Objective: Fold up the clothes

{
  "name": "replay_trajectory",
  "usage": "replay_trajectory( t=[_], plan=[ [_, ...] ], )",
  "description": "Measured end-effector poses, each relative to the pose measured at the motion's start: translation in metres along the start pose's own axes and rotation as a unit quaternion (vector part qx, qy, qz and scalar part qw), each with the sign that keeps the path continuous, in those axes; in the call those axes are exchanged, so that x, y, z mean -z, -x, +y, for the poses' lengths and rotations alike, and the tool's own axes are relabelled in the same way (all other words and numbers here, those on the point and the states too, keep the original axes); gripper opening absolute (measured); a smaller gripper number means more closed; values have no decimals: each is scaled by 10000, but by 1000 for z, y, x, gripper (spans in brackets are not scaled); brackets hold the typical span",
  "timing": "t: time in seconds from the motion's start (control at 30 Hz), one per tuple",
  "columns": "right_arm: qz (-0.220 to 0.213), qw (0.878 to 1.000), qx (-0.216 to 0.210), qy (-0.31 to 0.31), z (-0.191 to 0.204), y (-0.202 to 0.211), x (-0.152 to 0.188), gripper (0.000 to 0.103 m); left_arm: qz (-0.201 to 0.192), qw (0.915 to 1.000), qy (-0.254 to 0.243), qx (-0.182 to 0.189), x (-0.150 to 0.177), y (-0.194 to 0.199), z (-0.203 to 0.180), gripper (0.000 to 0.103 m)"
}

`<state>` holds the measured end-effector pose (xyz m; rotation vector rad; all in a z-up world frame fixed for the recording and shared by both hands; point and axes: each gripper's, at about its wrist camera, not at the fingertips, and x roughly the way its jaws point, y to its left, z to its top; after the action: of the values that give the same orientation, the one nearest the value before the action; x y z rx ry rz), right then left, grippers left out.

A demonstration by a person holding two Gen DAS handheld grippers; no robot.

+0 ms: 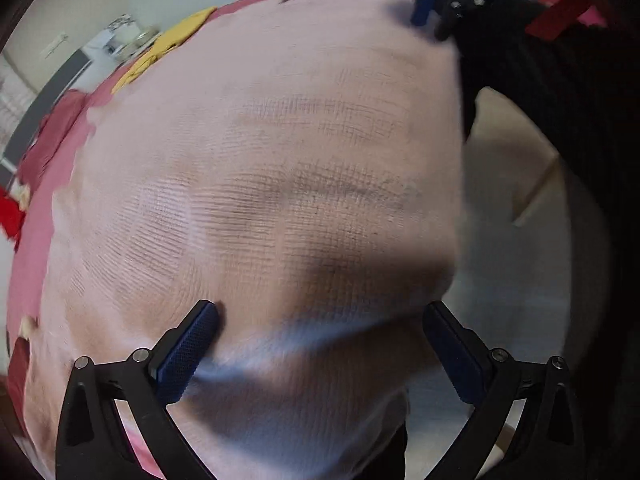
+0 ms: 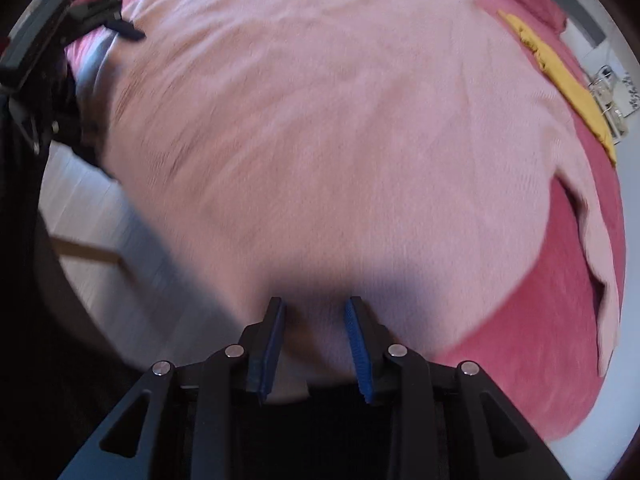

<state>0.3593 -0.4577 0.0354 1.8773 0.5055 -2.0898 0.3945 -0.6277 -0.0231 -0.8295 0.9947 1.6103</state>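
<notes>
The left gripper [image 1: 320, 344] is held low over the pale pink garment [image 1: 260, 180], its jaws spread wide with cloth between them. The right gripper [image 2: 316, 344] is seen with its jaws partly apart, the garment's near edge lying between them; contact cannot be told. The garment is spread across a darker pink bed cover [image 2: 540, 340], its long axis running from 6 toward 12 o'clock. A yellow cloth [image 2: 560, 80] lies at 2 o'clock. Pale floor [image 2: 100, 220] shows at 8 o'clock.
</notes>
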Motion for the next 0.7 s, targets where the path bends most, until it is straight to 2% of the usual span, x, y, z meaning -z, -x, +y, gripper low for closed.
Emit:
replay_trajectory(
  t=[0.03,0.1,0.2,0.27,0.33,0.4,0.47,0.53,0.57,0.6,0.63,0.7],
  plan=[
    [2,9999,-129,15,-3,7,-6,30,-165,9998,124,33,-3,10,9,103],
    [-477,9988,-71,-111,-17,31,-29,31,-564,9961,672,-121,-13,24,39,103],
    [-1271,9899,284,-553,-51,57,-80,32,-1068,9795,1631,-506,-29,24,88,103],
    [-1606,9806,519,-993,-80,53,-122,32,-1188,9602,2360,-909,-38,7,124,103],
    [-1667,9744,502,-1420,-112,34,-164,32,-1164,9365,3110,-1131,-36,-10,155,103],
    [-1451,9746,349,-1668,-126,2,-185,32,-1079,9114,3736,-1346,-33,-26,179,103],
    [-1180,9756,277,-1828,-140,-23,-194,32,-886,8910,4187,-1512,-27,-39,192,103],
    [-1080,9780,224,-1770,-142,-38,-197,33,-565,8837,4371,-1577,-16,-51,194,103],
    [-1129,9782,176,-1731,-141,-39,-194,33,-367,8816,4459,-1505,-9,-58,194,103],
    [-1179,9784,127,-1693,-141,-41,-191,33,-328,8806,4507,-1426,-3,-61,193,103],
    [-1138,9795,64,-1662,-142,-40,-185,33,-297,8807,4526,-1367,2,-62,192,103],
    [-1061,9813,19,-1603,-144,-36,-166,33,-278,8866,4415,-1352,8,-58,188,103]
  ],
)
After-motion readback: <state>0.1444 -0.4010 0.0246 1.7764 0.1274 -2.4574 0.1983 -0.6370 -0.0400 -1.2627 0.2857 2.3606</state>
